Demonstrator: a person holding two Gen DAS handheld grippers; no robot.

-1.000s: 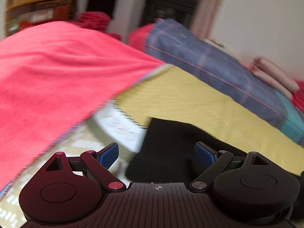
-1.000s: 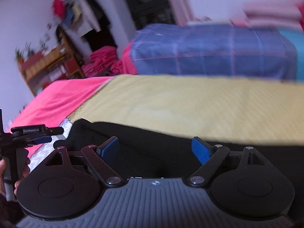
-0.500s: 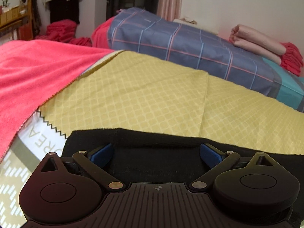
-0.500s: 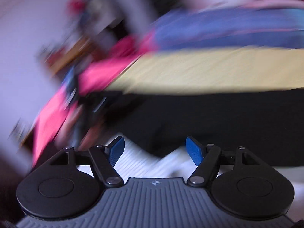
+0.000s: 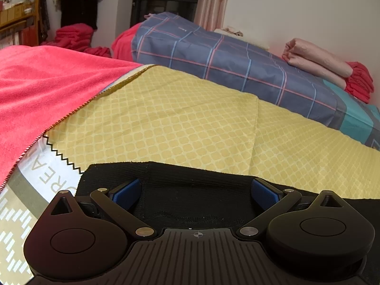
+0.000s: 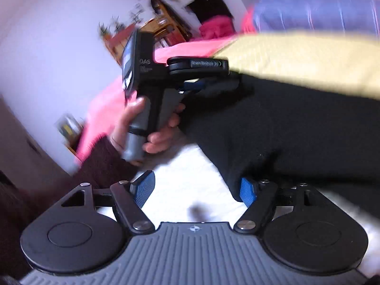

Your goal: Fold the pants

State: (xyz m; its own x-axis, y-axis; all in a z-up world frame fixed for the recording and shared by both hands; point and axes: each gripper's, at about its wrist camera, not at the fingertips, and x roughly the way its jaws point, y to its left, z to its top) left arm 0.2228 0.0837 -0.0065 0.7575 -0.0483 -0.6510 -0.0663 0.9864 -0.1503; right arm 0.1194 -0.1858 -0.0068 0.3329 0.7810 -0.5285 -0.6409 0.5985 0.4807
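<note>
The black pants [image 5: 194, 190] lie flat on a yellow patterned cloth [image 5: 166, 118] on the bed. My left gripper [image 5: 197, 193] is open, its blue pads low over the pants' near edge. In the blurred right wrist view the pants [image 6: 296, 123] stretch to the right. My right gripper [image 6: 197, 191] is open, and its right pad touches a hanging fold of the pants. The left gripper [image 6: 201, 83] shows there too, held in a hand at the pants' far corner.
A red blanket [image 5: 35, 87] covers the bed's left side. A blue plaid quilt [image 5: 225, 61] lies behind the yellow cloth, with folded pink and red linens [image 5: 327, 64] on it. A wooden shelf [image 6: 147, 30] and hanging clothes stand by the far wall.
My left gripper has swung right and settled low over the pants' edge. My right gripper has pulled back and turned left, so the left gripper and hand now fill its view.
</note>
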